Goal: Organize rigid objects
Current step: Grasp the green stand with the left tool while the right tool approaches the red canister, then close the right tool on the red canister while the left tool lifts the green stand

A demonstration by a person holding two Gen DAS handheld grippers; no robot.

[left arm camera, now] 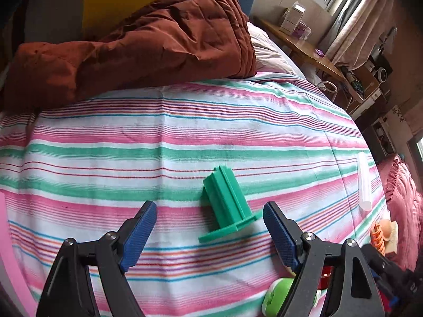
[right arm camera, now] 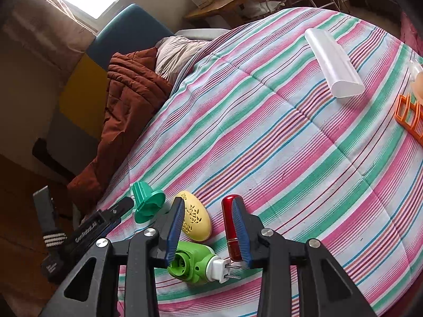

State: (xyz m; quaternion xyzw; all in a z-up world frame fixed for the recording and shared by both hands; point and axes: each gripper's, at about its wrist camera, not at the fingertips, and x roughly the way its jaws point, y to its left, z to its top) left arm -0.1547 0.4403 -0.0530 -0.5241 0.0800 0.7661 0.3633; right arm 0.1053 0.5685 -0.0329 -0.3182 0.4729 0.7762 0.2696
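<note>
In the left wrist view we see only a slice of the green plug-in device [left arm camera: 277, 297], its far side behind the right-hand finger [left arm camera: 280, 235], with something red [left arm camera: 326, 272] behind the frame that we cannot identify. In the right wrist view the orange rack [right arm camera: 411, 117] and a pale object [right arm camera: 419, 79] are cut off at the edge.

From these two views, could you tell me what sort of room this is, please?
Most likely a bedroom: a bed under a striped sheet, a brown quilt bunched by a pillow, and a curtained window.
</note>
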